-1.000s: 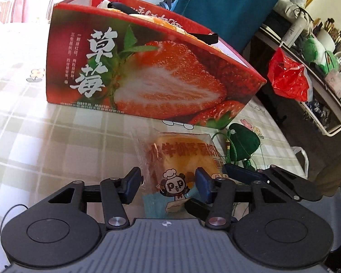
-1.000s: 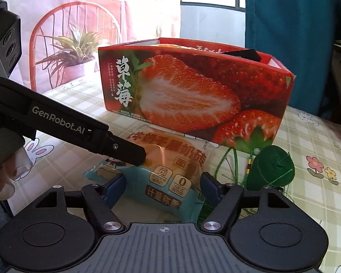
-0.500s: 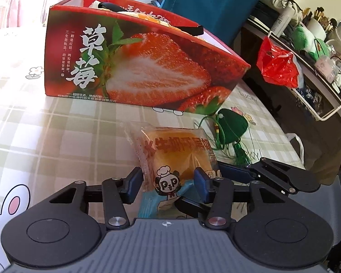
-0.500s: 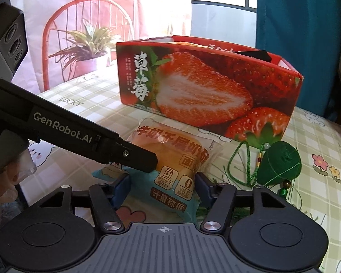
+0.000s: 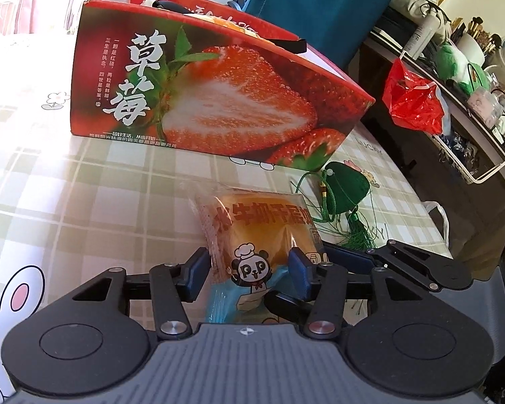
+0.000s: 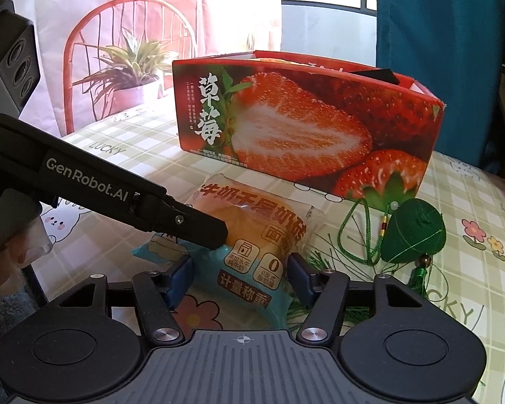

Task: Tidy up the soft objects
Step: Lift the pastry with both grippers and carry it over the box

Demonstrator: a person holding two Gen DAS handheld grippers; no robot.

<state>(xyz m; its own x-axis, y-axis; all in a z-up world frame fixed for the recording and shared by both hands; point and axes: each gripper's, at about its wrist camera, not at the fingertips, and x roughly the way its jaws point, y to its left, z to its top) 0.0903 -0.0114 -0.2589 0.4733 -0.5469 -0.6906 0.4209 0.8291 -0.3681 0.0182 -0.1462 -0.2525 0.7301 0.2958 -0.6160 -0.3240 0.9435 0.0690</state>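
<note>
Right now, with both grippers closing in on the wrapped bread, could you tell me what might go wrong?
1. The left gripper and right gripper both straddle the clear plastic-wrapped bread packet; squeezing from two sides could crush the soft loaf.
2. The two grippers sit very close together and may collide.
3. The green cord of the green tasselled sachet lies beside the packet and could snag a finger, dragging it toward the red strawberry-printed box.

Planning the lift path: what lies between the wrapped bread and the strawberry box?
Bare checked tablecloth separates wrapped bread packet from red strawberry box, per right wrist view.
</note>
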